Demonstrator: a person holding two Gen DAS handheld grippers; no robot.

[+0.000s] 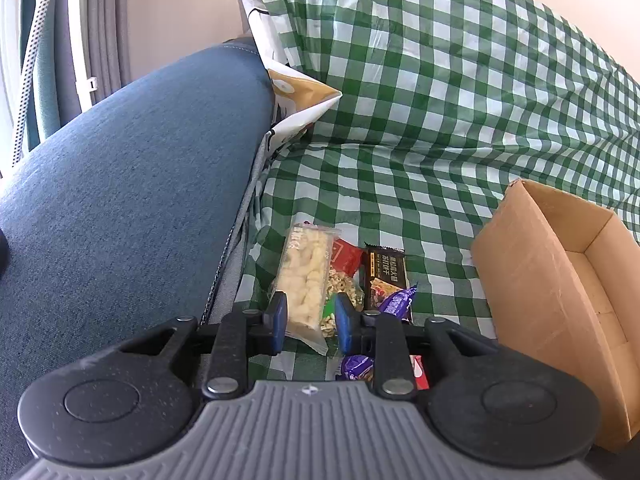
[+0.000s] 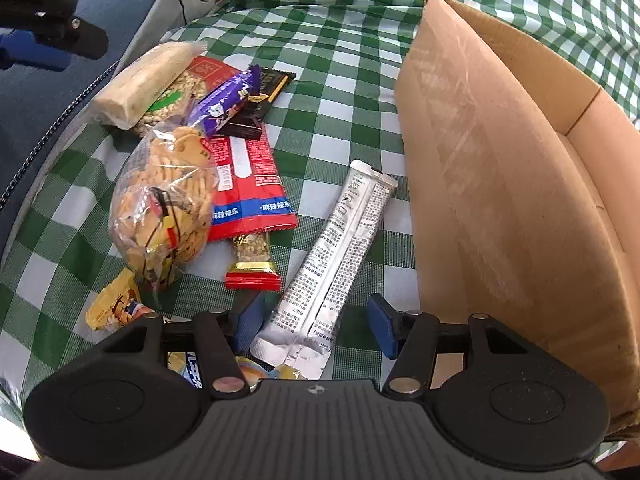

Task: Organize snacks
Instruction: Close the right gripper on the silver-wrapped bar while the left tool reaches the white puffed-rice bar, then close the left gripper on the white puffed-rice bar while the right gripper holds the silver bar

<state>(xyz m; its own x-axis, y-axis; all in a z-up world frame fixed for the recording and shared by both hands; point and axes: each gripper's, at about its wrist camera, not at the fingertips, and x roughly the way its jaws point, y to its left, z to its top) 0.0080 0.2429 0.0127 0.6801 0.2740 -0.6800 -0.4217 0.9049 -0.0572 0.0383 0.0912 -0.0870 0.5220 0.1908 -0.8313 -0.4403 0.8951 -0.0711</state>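
Snacks lie in a pile on a green checked cloth (image 2: 340, 92). My left gripper (image 1: 311, 322) is open, its blue pads on either side of the near end of a clear pack of pale puffed pieces (image 1: 306, 280). A dark chocolate bar (image 1: 386, 276) and a purple wrapper (image 1: 398, 302) lie just right of it. My right gripper (image 2: 316, 326) is open around the near end of a silver sachet (image 2: 340, 252). A clear bag of biscuits (image 2: 164, 200), a red packet (image 2: 250, 184) and a small red-ended bar (image 2: 252, 260) lie to its left. An open cardboard box (image 2: 500, 184) stands on the right.
A blue sofa arm (image 1: 132, 184) rises on the left. The cloth climbs the sofa back behind. A white printed bag (image 1: 296, 96) is wedged in the corner. Yellow packets (image 2: 112, 304) lie near my right gripper's left finger. The left gripper shows in the right wrist view (image 2: 44, 12).
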